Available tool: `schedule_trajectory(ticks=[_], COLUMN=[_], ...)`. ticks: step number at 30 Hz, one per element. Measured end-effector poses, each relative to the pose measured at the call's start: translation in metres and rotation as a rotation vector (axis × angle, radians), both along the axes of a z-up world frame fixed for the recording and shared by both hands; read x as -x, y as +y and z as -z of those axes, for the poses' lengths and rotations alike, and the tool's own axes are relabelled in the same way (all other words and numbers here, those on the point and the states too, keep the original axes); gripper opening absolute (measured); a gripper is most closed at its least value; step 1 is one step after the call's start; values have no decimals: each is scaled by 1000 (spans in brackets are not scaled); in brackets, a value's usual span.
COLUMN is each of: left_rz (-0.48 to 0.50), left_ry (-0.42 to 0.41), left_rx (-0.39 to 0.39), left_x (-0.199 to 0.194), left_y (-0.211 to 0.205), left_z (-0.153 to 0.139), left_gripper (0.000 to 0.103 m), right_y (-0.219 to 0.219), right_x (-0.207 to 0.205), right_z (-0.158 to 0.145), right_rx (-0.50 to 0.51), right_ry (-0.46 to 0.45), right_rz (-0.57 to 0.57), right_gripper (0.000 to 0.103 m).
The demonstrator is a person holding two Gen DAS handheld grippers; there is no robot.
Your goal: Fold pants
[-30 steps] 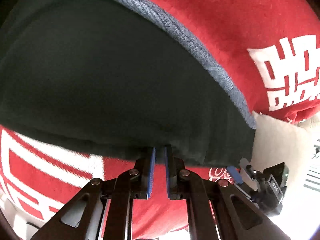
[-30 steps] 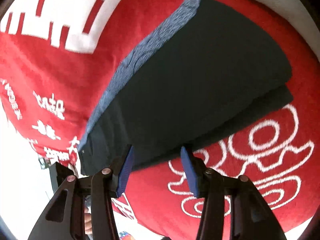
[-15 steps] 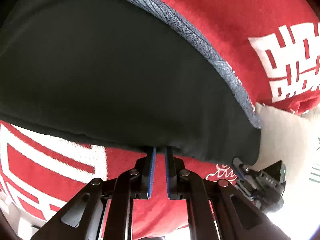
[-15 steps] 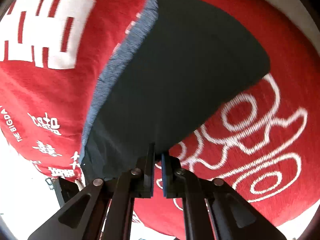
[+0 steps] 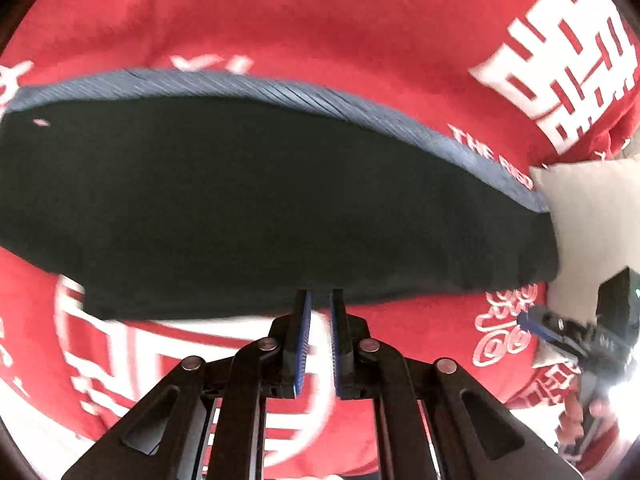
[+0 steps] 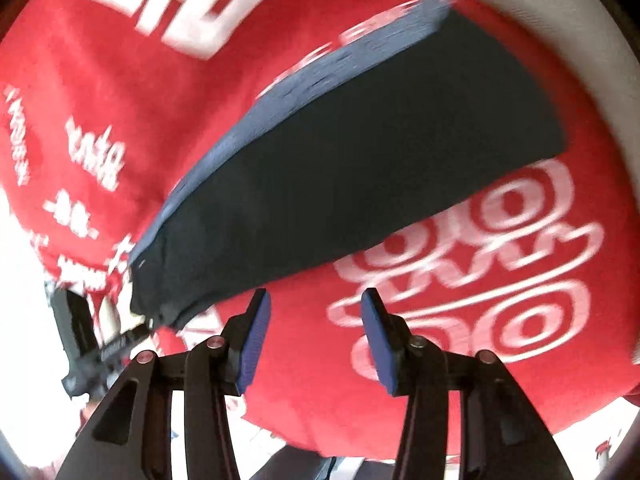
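Observation:
The dark pants [image 5: 260,208] lie folded flat on a red blanket, with a blue-grey waistband [image 5: 360,108] along the far edge. In the right wrist view the pants [image 6: 380,152] stretch away to the upper right. My left gripper [image 5: 320,300] is at the near edge of the pants, its jaws nearly closed with a small gap; no cloth shows between them. My right gripper [image 6: 314,300] is open and empty, just clear of the near edge of the pants. The right gripper also shows in the left wrist view [image 5: 568,332].
The red blanket [image 5: 320,20] with white printed characters and swirls [image 6: 480,272] covers the surface. A white pillow or cushion [image 5: 588,216] lies at the right end of the pants. A white rim [image 6: 560,40] runs along the far right.
My right gripper has opened, let go of the pants edge and pulled back. My left gripper has backed away a little, and its jaws have parted slightly. The pants now lie flat.

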State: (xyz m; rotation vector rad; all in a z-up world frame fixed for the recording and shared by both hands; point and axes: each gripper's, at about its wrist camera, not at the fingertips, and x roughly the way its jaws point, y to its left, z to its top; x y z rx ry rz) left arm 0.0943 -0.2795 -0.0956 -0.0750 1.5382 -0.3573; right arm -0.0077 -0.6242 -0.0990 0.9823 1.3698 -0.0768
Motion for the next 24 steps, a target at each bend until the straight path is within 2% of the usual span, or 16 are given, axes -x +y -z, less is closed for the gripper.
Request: schedule_trajectory(ticks=[5,10,14,19,24], left_rz=[19,62,93,108,152], left_ry=[-64,-123,-159,-170,-201], left_rx=[-86,-170,-215,-245,-220], left_x=[-29,-53,-71,-91,-89], left_y=[49,99,131,163,170], left_z=[0,12,29,57,69], left_gripper=[9,9,9,10,10], right_y=[81,168,230,265,278], right_x=[-26,-52,-74,-85,-93], right_z=[5,23,42,57,65], right_rx=[-106,-210,-256,-257,-243], right_ry=[-50,-77,-88,-101,-119], right_rz=[-80,-101,-91,-60,-24], right_gripper=[52,52,52,52,52])
